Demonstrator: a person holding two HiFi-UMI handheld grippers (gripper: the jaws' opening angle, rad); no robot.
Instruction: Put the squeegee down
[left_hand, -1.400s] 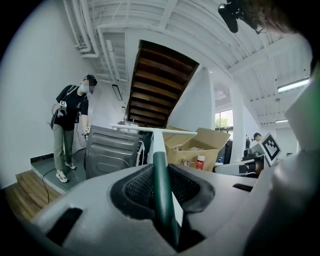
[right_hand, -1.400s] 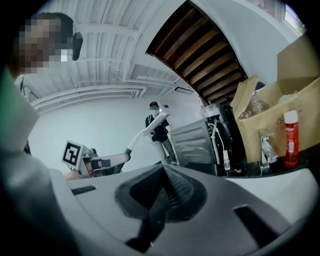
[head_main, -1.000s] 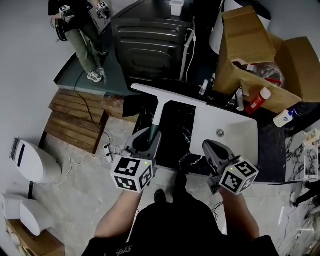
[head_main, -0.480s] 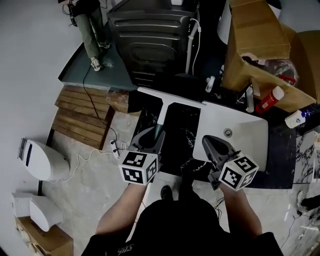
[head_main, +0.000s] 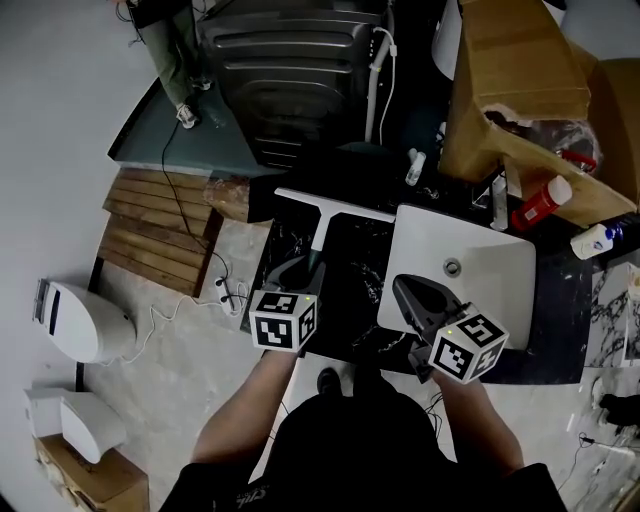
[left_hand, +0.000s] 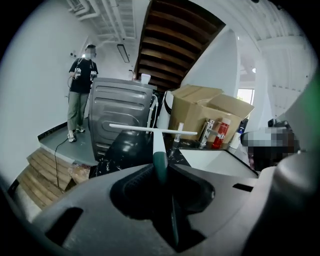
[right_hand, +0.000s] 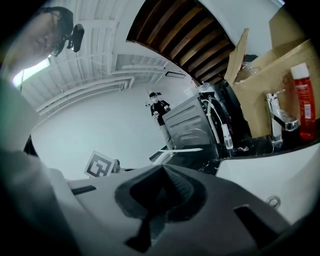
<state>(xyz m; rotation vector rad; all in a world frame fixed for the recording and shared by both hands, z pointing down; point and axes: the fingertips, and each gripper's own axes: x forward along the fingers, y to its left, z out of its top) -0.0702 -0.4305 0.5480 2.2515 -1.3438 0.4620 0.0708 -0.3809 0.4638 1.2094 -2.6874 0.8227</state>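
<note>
Currently the left gripper (head_main: 298, 272) is clamped on the dark green end of the squeegee (head_main: 322, 225) handle. The left gripper view shows that grip (left_hand: 159, 165) seated between the jaws. The squeegee reaches away from the person over the black marble table (head_main: 355, 275), with its long white blade lying crosswise near the far edge. Whether the blade touches the surface cannot be determined. The right gripper (head_main: 412, 295) hangs over the near side of the white sink (head_main: 490, 290), jaws pressed together with nothing between them.

Assessment: the squeegee appears light and rigid, a plastic shaft carrying a thin blade strip that is probably flexible. The smooth shaft could twist in a pinch, so the present hold on the thicker grip looks the sound one.

Containers: the sink shows nothing inside beyond its drain. The cardboard box (head_main: 515, 85) behind it stands open, with crumpled clear wrapping inside. A red bottle (head_main: 540, 203) sits just beside the box.
</note>
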